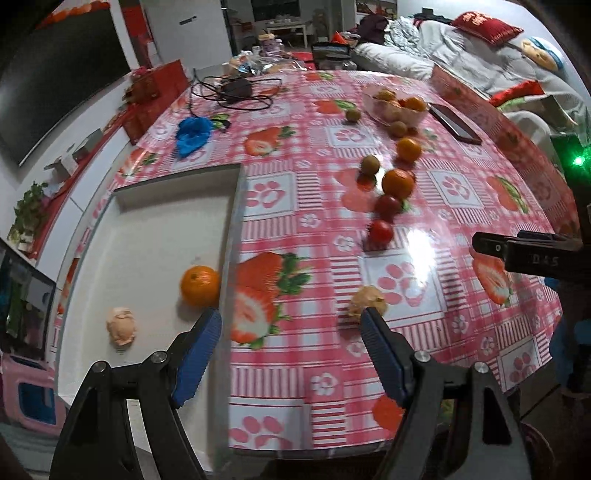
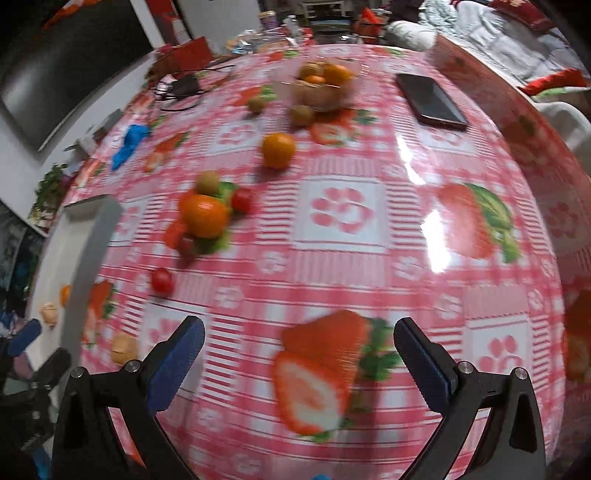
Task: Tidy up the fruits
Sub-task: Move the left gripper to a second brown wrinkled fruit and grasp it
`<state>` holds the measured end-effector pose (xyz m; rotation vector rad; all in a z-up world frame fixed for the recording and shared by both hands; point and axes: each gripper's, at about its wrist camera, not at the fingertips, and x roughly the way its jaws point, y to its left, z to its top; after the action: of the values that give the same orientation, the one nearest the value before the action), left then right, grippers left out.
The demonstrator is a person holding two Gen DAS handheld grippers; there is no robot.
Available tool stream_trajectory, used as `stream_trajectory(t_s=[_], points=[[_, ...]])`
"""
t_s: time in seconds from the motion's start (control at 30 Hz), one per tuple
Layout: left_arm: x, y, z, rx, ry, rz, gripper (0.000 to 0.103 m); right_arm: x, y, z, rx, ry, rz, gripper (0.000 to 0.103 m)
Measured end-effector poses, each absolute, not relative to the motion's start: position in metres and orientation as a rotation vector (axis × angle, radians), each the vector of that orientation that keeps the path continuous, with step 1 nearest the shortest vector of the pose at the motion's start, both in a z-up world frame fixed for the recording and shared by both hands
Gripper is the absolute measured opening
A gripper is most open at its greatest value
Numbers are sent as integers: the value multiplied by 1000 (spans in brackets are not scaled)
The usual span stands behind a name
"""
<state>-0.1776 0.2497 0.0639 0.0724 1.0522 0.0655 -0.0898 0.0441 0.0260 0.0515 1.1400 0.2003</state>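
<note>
Plainly, both tools stood apart and empty: the left gripper (image 1: 291, 336) straddled the right wall of the white tray (image 1: 236, 206), the right gripper (image 2: 299, 350) over bare cloth right of it. One orange (image 1: 200, 286) and a pale peeled fruit (image 1: 121, 326) lay inside the tray; a walnut-like fruit (image 1: 367, 300) sat just right of it. Round tomatoes (image 1: 380, 231) could have rolled off on the glossy cloth if nudged.

The counter wears a glossy pink-and-white checked oilcloth (image 1: 317, 236) printed with strawberries and flowers. Near its far right edge lies a dark flat phone (image 2: 431, 100), and towards the far left sit a crumpled blue glove (image 1: 192, 133) and a black power adapter with tangled cables (image 1: 236, 90). Beyond the counter, a red embroidered cushion (image 1: 487, 26) rests on a grey sofa, and a large dark screen (image 1: 62, 79) stands at the left.
</note>
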Motion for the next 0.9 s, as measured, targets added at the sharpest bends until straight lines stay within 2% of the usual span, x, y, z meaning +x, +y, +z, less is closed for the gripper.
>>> stream_trajectory(t_s=[0.43, 0.9], points=[[-168, 219, 41, 86, 1107, 39, 81, -105, 20, 4, -61, 1096, 115, 103], [-163, 229, 34, 49, 1120, 44, 81, -108, 20, 4, -72, 1067, 128, 103]])
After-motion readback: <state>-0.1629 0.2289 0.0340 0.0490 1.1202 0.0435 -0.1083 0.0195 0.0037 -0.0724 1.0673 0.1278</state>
